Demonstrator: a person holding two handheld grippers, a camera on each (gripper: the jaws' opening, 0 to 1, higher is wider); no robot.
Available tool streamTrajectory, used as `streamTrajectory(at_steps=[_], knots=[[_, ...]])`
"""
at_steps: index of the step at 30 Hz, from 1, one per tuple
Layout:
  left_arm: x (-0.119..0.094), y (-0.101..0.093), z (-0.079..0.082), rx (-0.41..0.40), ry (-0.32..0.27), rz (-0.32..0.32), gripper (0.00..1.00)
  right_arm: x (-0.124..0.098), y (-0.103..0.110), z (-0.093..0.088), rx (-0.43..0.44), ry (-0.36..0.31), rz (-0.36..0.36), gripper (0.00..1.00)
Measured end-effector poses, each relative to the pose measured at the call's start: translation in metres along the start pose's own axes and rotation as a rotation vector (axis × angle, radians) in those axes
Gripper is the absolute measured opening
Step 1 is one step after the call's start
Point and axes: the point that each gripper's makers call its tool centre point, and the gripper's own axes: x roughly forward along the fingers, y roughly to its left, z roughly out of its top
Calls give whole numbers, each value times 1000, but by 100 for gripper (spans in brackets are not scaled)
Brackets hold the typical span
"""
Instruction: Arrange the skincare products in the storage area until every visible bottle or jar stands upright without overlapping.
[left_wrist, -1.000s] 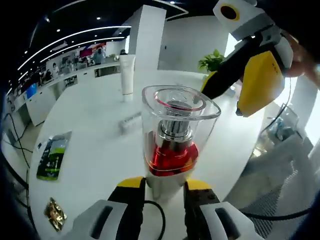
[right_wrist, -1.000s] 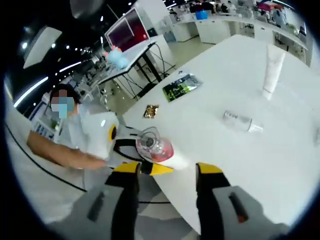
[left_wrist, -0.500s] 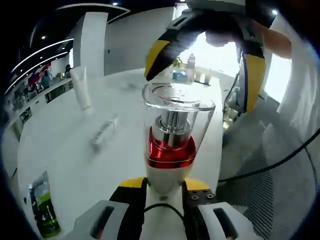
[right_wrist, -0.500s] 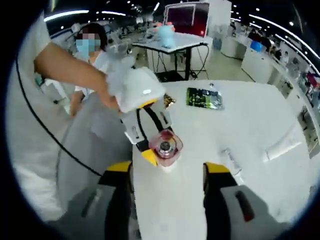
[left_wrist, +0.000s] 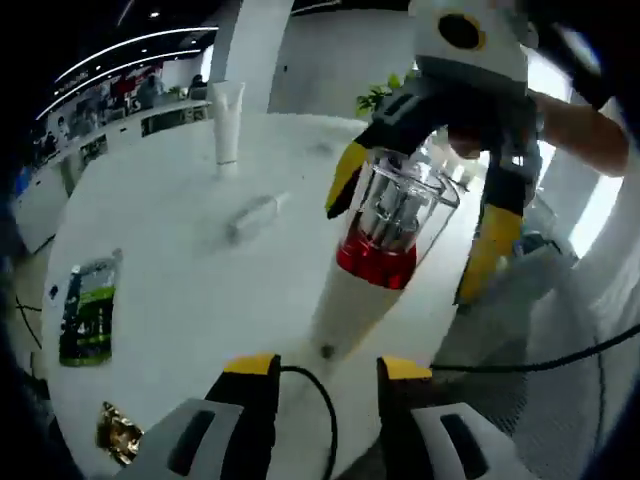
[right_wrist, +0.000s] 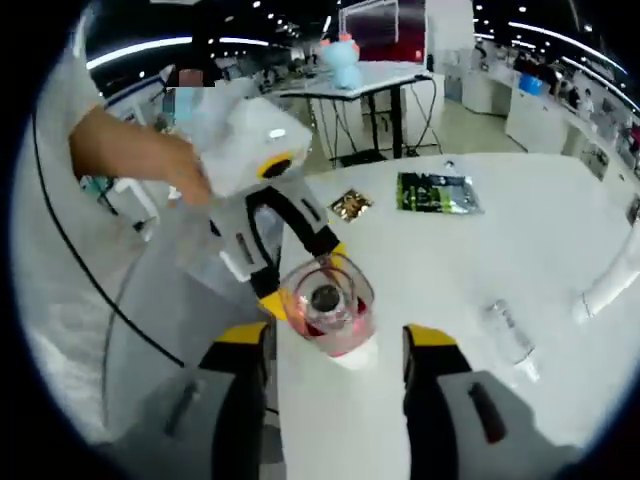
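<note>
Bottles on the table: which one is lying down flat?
The small clear bottle lies flat mid-table. The white tube stands upright, and the red pump bottle leans tilted between the grippers.

In the left gripper view, the pump bottle (left_wrist: 385, 240) leans toward 1 o'clock on the table (left_wrist: 180, 270), between the right gripper's (left_wrist: 415, 225) 2 jaws. A lying vial (left_wrist: 250, 215) sits at 11 o'clock, the upright tube (left_wrist: 228, 125) beyond it. A sachet (left_wrist: 88, 315) lies at 9 o'clock, with a small wrapper (left_wrist: 120, 432), probably foil, nearer.

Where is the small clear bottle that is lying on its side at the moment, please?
In the left gripper view the small clear bottle lies on the white table, between the upright white tube and the red pump bottle.
</note>
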Motion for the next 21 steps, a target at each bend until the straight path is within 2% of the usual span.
streamTrajectory(at_steps=[1, 2, 3, 4, 6, 7, 10, 13, 14, 18, 21], knots=[[-7, 0, -1, -17, 3, 19, 42, 3, 0, -1, 5, -16, -4, 54], [-14, -1, 5, -21, -51, 37, 43, 6, 0, -3, 10, -26, -3, 54], [-19, -1, 7, 3, -73, 55, 43, 10, 2, -6, 10, -34, -1, 54], [-26, 3, 5, 52, -69, 105, 43, 13, 2, -7, 13, -42, -3, 54], [-32, 6, -1, 128, -44, 159, 43, 19, -1, -9, 14, -61, -19, 51], [-36, 10, -7, 189, -12, 204, 43, 20, -3, -9, 19, -80, -29, 49], [-40, 14, -10, 297, -13, 270, 43, 27, -8, -8, 69, -134, -56, 45], [-38, 7, -14, 268, -34, 262, 38, 32, -5, -8, 114, -168, -56, 44], [-37, 5, -14, 222, -42, 256, 36, 36, -4, -11, 132, -173, -57, 43], [-33, 13, -18, 259, -25, 296, 35, 39, -9, -7, 84, -220, -143, 39], [-32, 17, -19, 271, -27, 311, 33, 42, -8, -6, 55, -222, -164, 38]])
